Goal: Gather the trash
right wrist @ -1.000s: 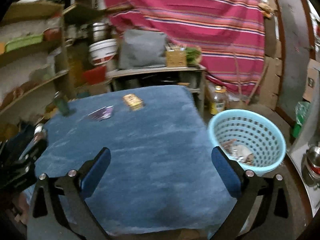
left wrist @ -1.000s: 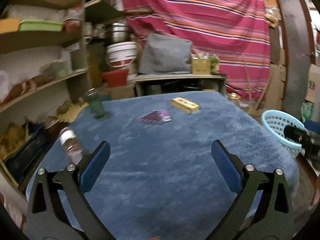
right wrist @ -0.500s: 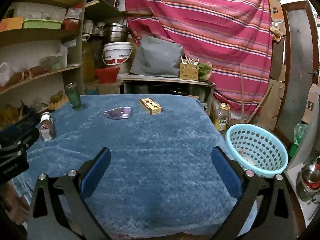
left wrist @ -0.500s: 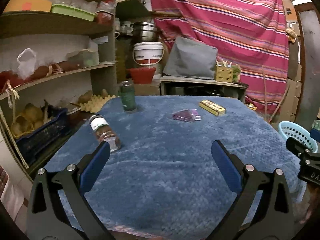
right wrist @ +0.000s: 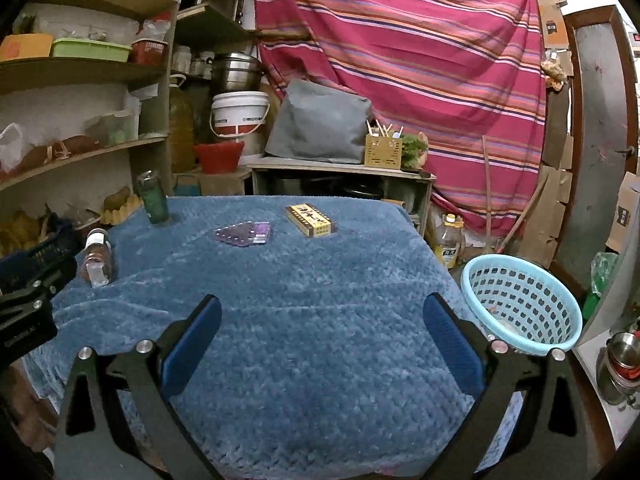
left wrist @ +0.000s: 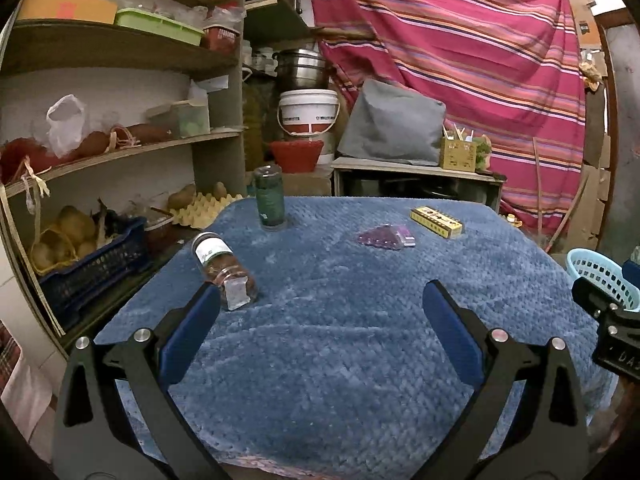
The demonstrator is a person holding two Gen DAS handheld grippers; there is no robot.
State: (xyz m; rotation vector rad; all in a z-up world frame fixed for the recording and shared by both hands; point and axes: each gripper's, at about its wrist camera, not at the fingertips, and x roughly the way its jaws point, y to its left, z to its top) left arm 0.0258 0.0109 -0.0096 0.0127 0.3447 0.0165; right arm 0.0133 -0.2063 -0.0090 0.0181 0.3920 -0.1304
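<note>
On the blue cloth table (left wrist: pixel 340 340) lie a tipped clear jar with brown contents (left wrist: pixel 226 272) (right wrist: pixel 96 262), a purple plastic wrapper (left wrist: pixel 386 237) (right wrist: pixel 244 234) and a yellow patterned box (left wrist: pixel 436 222) (right wrist: pixel 311 221). A dark green jar (left wrist: pixel 270 200) (right wrist: pixel 154 199) stands upright at the far left. A light blue basket (right wrist: pixel 520 304) (left wrist: pixel 602 278) sits on the floor right of the table. My left gripper (left wrist: pixel 320 312) is open and empty above the near table edge, the tipped jar just beyond its left finger. My right gripper (right wrist: pixel 320 316) is open and empty too.
Wooden shelves (left wrist: pixel 100 152) with produce, a dark blue crate (left wrist: pixel 94 268) and egg trays line the left side. A low bench (right wrist: pixel 340 172) with a grey bag and a wooden holder stands behind the table. A steel flask (right wrist: pixel 618 364) sits at far right.
Both grippers pulled back and levelled out, so the table items now appear farther ahead and the basket's inside is less visible. Both stay open and empty.
</note>
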